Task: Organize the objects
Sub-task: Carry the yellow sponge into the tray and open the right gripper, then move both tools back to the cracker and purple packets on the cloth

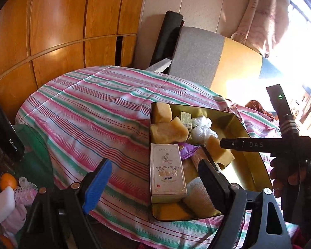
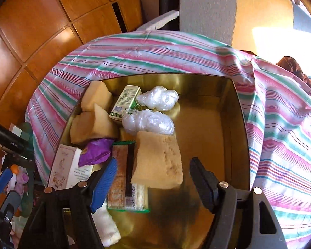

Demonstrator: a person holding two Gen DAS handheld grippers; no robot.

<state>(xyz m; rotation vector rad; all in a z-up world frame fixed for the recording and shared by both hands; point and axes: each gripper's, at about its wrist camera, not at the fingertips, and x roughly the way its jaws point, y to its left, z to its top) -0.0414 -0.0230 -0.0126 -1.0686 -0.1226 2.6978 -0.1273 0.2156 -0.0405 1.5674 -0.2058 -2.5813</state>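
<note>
A gold tin box [image 1: 253,161] [image 2: 238,128] sits on a striped cloth [image 1: 89,112]. It holds several yellow sponge chunks [image 2: 93,122], a small green carton [image 2: 126,101], two plastic bag bundles [image 2: 149,122], a purple wrapper [image 2: 95,151], a snack bar packet [image 2: 120,178] and an upright pink carton [image 1: 168,174]. My right gripper [image 2: 153,178] is open above the tin, with a yellow sponge [image 2: 157,159] lying loose between its fingers. My left gripper [image 1: 155,186] is open at the tin's near left corner, with the pink carton in the gap, untouched.
A person's hand [image 1: 284,176] holds the right gripper's handle at the tin's right edge. Left of the cloth are a black flask [image 1: 6,128], an orange [image 1: 8,181], a white block [image 1: 3,205] and a green bin [image 1: 35,145]. Wooden cupboards [image 1: 62,31] stand behind.
</note>
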